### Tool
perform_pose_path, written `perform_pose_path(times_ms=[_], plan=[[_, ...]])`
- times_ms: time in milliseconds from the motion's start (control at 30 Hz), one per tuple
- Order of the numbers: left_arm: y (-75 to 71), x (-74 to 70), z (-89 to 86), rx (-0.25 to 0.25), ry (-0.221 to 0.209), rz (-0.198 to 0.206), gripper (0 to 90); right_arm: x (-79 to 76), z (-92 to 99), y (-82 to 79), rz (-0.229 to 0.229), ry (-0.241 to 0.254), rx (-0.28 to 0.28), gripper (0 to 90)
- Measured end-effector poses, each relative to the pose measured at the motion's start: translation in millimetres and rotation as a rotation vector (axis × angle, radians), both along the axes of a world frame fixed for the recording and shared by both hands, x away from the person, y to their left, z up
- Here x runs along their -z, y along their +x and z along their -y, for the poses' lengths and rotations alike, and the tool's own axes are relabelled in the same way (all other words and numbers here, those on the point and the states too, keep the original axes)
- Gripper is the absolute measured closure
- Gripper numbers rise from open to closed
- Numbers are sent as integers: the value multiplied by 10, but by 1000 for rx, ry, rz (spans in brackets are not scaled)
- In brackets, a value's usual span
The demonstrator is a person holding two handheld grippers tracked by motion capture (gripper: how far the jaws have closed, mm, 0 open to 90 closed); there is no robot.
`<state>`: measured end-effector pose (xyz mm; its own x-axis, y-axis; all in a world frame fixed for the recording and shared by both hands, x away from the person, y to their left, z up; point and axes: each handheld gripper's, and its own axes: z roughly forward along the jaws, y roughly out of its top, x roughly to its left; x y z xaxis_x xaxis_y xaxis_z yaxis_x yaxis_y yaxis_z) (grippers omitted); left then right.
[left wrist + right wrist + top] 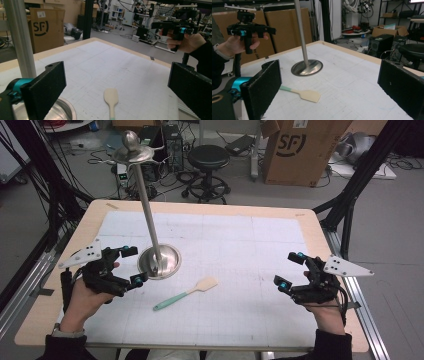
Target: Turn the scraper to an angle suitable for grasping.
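Spatula (pixel 186 293) lies flat on the white mat (pixel 250 245), roughly mid-table, between the two grippers and touching neither. Pale blade points up-right, toward the far side; green handle runs down-left toward the person. Metal stand (pixel 159 261) sits just beyond it to the left: round base on the mat, tall pole w/ a hanging disc at the top.

Left gripper (pixel 132 266) hovers at the left of the table, right next to the stand's base, jaws spread wide, nothing between them. In the left gripper view the spatula blade (pixel 111 96) sits ahead, roughly centred in the gap. Right gripper (pixel 291 270) hovers at the right of the table, well apart from the spatula, jaws also wide open & empty.

Step in hand, by my read: approach, pre-grasp. Nothing picked up yet. Left gripper looks the likelier one to go in, being nearer and already lined up.

Next move prob. calls for: lower the jaws to mat level, straddle the thin handle across its width, close firmly. It's flat & slim, so the jaws need to get low or they'll close over it. Watch the stand base close by; a sideways bump could knock the pole.
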<state>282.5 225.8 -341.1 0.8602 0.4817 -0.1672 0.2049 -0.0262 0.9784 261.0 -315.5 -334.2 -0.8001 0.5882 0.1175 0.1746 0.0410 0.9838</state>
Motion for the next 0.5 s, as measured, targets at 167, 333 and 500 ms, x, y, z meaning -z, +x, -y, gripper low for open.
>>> perform_pose_path(times_ms=[167,333,500], plan=[[9,3,6,17,-18,-11,22,9,0,-9,-2,-3,-1,40],[-2,15,87,-65,32,48,22,0,36,-27,2,-8,7,41],[-26,73,185,-27,18,108,45,14,62,-20,0,0,15,41]])
